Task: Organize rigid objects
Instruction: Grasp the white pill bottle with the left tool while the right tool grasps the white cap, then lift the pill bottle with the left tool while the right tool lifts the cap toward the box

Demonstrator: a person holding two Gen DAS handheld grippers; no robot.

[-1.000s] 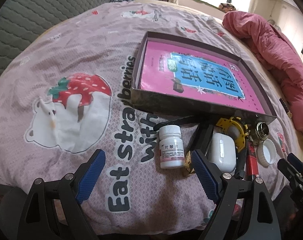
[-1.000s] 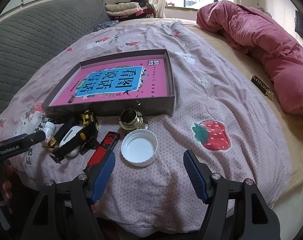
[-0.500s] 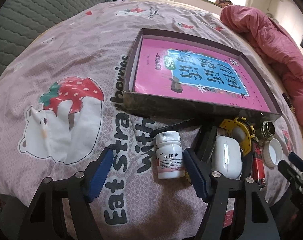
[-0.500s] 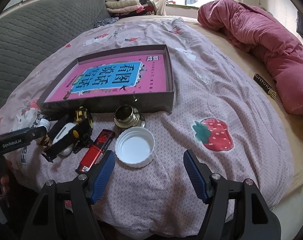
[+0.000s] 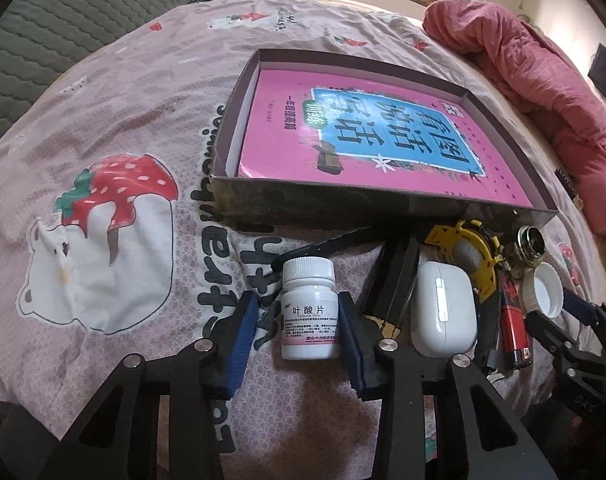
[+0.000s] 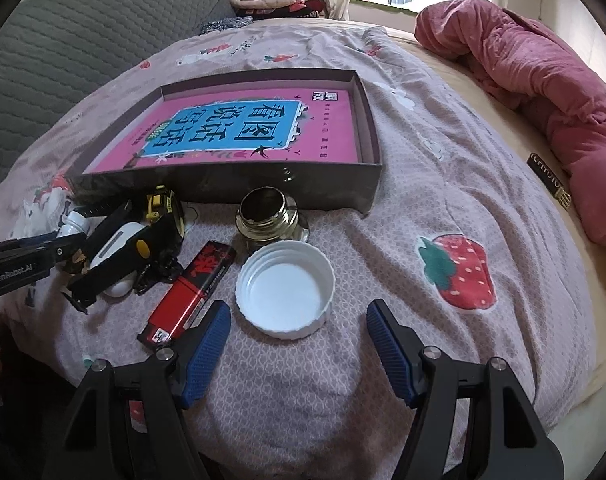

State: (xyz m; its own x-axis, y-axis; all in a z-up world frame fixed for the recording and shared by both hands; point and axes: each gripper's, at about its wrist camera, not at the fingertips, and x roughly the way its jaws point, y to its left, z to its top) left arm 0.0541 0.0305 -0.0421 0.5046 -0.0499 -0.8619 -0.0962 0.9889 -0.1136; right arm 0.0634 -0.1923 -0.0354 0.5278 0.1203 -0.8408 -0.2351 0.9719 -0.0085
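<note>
A white pill bottle (image 5: 310,312) lies on the bed between the blue pads of my left gripper (image 5: 299,334). The right pad touches it; a small gap shows at the left pad, so the jaws are partly closed around it. A dark box (image 5: 387,204) holding a pink book (image 5: 379,132) sits behind. My right gripper (image 6: 299,344) is open, just short of a white lid (image 6: 285,294). A red lighter (image 6: 191,292), a brass jar (image 6: 267,216), a white earbud case (image 5: 443,308) and a yellow tape measure (image 5: 469,252) lie nearby.
A black clip (image 5: 395,280) lies between the bottle and the earbud case. A pink quilt (image 6: 543,92) is bunched at the right. A small dark bar (image 6: 549,178) lies near it. A grey sofa back (image 6: 63,52) stands at the left.
My left gripper has moved forward and narrowed around the pill bottle. My right gripper has moved closer to the white lid and stayed open.
</note>
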